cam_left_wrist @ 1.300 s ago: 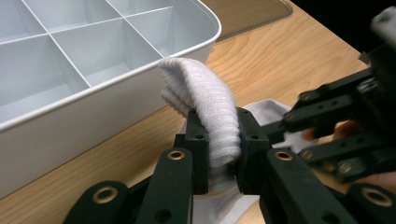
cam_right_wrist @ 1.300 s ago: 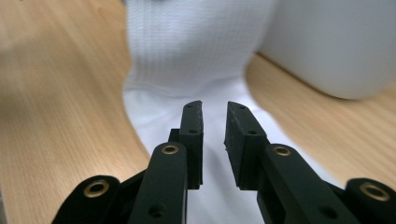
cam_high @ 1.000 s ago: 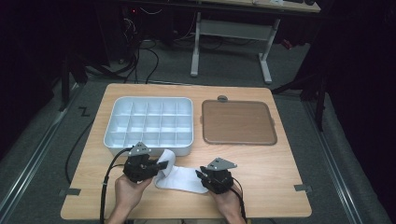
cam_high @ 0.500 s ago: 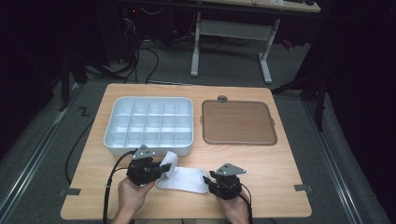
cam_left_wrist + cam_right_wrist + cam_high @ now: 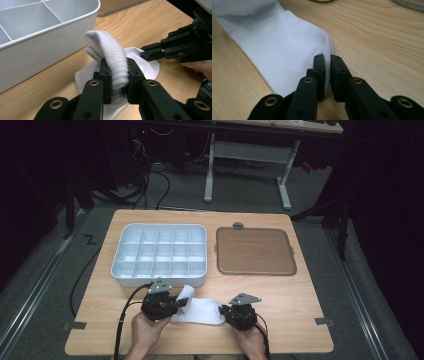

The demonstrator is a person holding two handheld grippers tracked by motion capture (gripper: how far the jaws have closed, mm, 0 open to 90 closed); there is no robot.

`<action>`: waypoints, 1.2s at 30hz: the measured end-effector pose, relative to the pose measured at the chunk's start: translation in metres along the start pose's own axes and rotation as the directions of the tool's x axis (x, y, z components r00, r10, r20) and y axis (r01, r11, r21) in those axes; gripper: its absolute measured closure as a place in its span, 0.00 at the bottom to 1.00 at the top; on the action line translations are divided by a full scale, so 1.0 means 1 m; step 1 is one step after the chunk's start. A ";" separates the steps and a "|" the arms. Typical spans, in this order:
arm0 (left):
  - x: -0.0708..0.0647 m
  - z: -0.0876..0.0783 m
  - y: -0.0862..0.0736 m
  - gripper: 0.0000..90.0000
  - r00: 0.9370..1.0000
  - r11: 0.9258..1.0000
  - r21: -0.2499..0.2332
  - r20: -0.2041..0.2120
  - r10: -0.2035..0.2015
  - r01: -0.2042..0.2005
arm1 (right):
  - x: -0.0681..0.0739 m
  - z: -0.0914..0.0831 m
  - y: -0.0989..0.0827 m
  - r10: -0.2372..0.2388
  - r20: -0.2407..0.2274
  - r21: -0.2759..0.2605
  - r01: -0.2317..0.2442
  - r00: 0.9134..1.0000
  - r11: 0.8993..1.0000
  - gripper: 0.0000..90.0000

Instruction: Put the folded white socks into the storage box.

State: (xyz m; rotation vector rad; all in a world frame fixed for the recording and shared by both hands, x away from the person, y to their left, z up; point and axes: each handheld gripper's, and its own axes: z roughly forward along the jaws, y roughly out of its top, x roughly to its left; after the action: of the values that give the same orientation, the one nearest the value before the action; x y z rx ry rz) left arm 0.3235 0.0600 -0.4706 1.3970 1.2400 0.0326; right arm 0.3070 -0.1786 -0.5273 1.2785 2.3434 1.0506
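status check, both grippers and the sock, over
Left gripper shut on sock's ribbed cuff, lifted. Right gripper just closed, pinching the toe edge. Divided tray close behind; nothing blocking.

Both tools (image 5: 186, 303) (image 5: 223, 310) clamped, low, facing inward

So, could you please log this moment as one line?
left gripper: shut on sock cuff | right gripper: jaws just closed on sock toe | sock on table
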 end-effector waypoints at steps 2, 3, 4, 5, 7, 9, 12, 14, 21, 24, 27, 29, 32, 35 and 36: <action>-0.001 0.000 -0.001 0.87 1.000 1.000 -0.001 0.001 0.003 -0.003 | 0.000 0.001 0.001 -0.004 0.000 -0.001 0.004 1.000 1.000 0.93; -0.001 -0.001 -0.001 0.87 1.000 1.000 -0.001 0.001 0.007 -0.007 | 0.000 0.002 0.002 -0.009 0.001 0.000 0.009 1.000 1.000 0.93; -0.001 0.000 -0.002 0.87 1.000 1.000 0.001 0.001 0.010 -0.010 | 0.001 0.002 0.002 -0.007 0.001 0.001 0.007 1.000 1.000 0.93; 0.000 0.001 -0.001 0.87 1.000 1.000 0.001 0.002 0.005 -0.005 | 0.001 0.003 0.002 -0.008 0.001 0.001 0.008 1.000 1.000 0.93; 0.002 0.006 0.000 0.87 1.000 1.000 0.015 -0.002 -0.001 0.001 | 0.000 0.004 0.003 -0.013 -0.007 -0.001 0.013 1.000 1.000 0.93; 0.001 0.007 0.000 0.87 1.000 1.000 0.014 0.002 0.006 -0.006 | -0.002 0.006 0.005 -0.008 -0.013 0.000 0.008 1.000 1.000 0.93; -0.001 0.007 -0.001 0.87 1.000 1.000 0.011 0.013 0.019 -0.020 | -0.001 0.006 0.005 -0.010 -0.010 -0.001 0.010 1.000 1.000 0.93; 0.002 0.012 -0.002 0.87 1.000 0.999 0.029 0.007 0.015 -0.015 | -0.003 0.008 0.004 -0.011 -0.013 -0.013 0.010 1.000 1.000 0.93; -0.007 0.014 0.002 0.87 0.999 0.998 0.039 0.007 0.051 -0.051 | -0.004 0.011 0.007 -0.011 -0.024 -0.017 0.011 1.000 1.000 0.93; -0.008 0.013 -0.001 0.87 0.999 0.998 0.042 0.014 0.040 -0.041 | -0.003 0.011 0.006 0.001 -0.023 -0.019 -0.002 1.000 1.000 0.93; -0.004 0.018 -0.004 0.87 1.000 0.999 0.039 0.009 0.006 -0.006 | -0.004 0.012 0.007 -0.012 -0.033 -0.020 0.011 0.999 1.000 0.93; -0.005 0.019 -0.007 0.87 1.000 0.999 0.038 0.005 0.025 -0.025 | -0.004 0.012 0.007 -0.012 -0.031 -0.020 0.011 0.999 1.000 0.93; -0.004 0.023 -0.010 0.87 1.000 0.998 0.056 0.005 0.031 -0.031 | -0.003 0.013 0.006 -0.011 -0.033 -0.033 0.010 0.999 0.999 0.94; -0.003 0.023 -0.009 0.87 1.000 0.999 0.041 0.009 0.002 -0.002 | -0.004 0.014 0.006 -0.010 -0.041 -0.038 0.009 0.999 0.999 0.94; -0.003 0.023 -0.010 0.87 1.000 0.999 0.047 0.016 -0.003 0.002 | -0.004 0.014 0.006 -0.011 -0.036 -0.040 0.009 0.999 0.999 0.94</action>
State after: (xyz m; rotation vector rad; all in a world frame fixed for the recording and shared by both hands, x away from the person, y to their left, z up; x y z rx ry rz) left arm 0.3313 0.0394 -0.4826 1.4334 1.2362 -0.0091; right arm 0.3204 -0.1729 -0.5334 1.2423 2.3404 1.1210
